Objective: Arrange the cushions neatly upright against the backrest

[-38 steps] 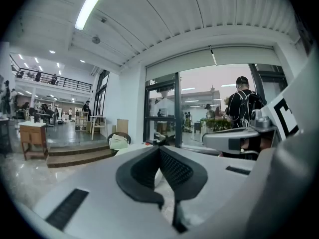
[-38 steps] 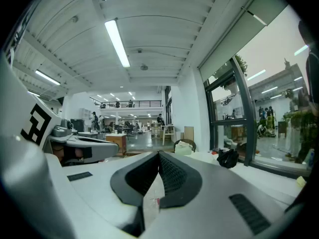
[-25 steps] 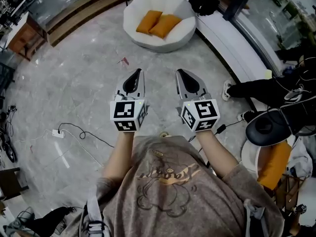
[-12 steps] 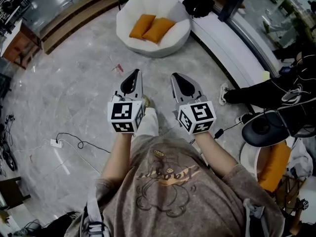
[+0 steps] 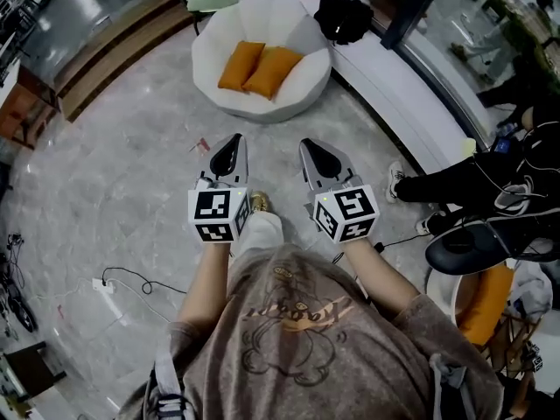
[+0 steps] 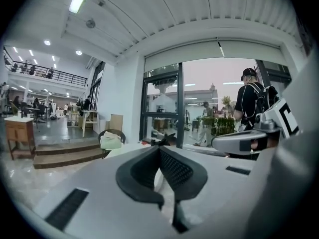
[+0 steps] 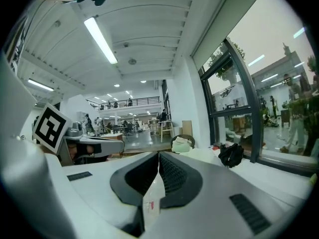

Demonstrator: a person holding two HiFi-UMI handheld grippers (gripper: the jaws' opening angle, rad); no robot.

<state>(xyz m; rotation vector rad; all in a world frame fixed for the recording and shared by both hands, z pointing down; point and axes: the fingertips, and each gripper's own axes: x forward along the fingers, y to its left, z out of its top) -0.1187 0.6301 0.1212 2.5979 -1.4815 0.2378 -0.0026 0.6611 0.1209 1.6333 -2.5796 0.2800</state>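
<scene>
Head view, cushions: one orange rectangular fabric cushion [image 5: 241, 66] and a second orange cushion [image 5: 274, 71] lie side by side, touching, on the seat of a white round shell-shaped armchair [image 5: 262, 108] on the grey marble floor [image 5: 105, 173].
Head view, grippers: the left gripper [image 5: 234, 138] and the right gripper [image 5: 308, 145] are held side by side in front of the person's chest. They point toward the armchair and are well apart from it.
Head view, surroundings: a black bag [image 5: 343, 17] sits on a long white bench [image 5: 398, 81] just right of the armchair.
Head view, change: the armchair sits lower and larger in the picture than a second ago. A light trouser leg with a brown shoe [image 5: 256, 205] now shows between the grippers. The grippers keep the same pose.
Left gripper view: the left gripper [image 6: 159, 151] has its jaws closed together, with nothing between them. The right gripper shows at the right, and a dark chair with a pale green cushion [image 6: 110, 140] stands ahead.
Right gripper view: the right gripper [image 7: 158, 156] is likewise closed and empty. The left gripper shows at the left, and the black bag is ahead to the right.
</scene>
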